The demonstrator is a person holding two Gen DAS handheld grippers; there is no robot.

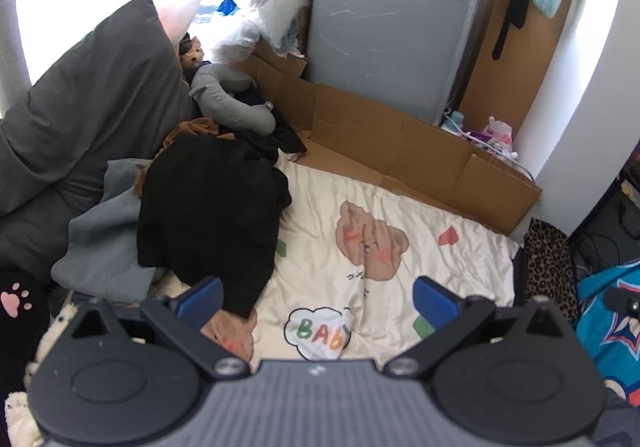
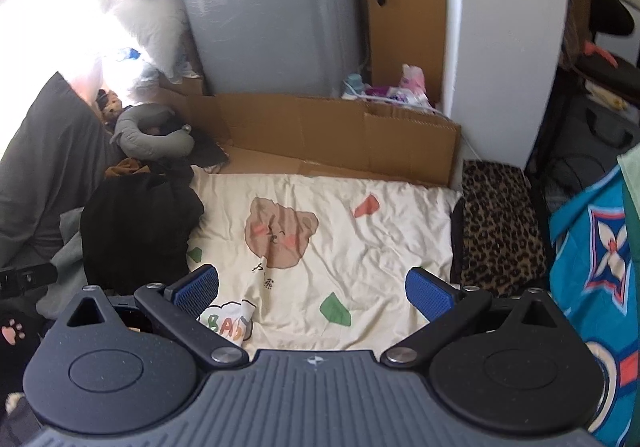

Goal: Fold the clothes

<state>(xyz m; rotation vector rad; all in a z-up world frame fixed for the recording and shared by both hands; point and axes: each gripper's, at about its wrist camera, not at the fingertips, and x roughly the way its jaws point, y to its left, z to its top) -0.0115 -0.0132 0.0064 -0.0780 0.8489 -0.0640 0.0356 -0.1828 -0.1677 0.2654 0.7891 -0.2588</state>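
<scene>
Both tools hang over the bed with nothing in them: the left tool (image 1: 318, 297) has its blue pads spread wide, and the right tool (image 2: 312, 287) is just as wide apart. The black garment (image 1: 208, 211) lies crumpled at the left side of the cream bear-print sheet (image 1: 420, 247), partly on top of a grey-blue cloth (image 1: 104, 243). A flattened cardboard box (image 2: 320, 131) leans along the far edge.
</scene>
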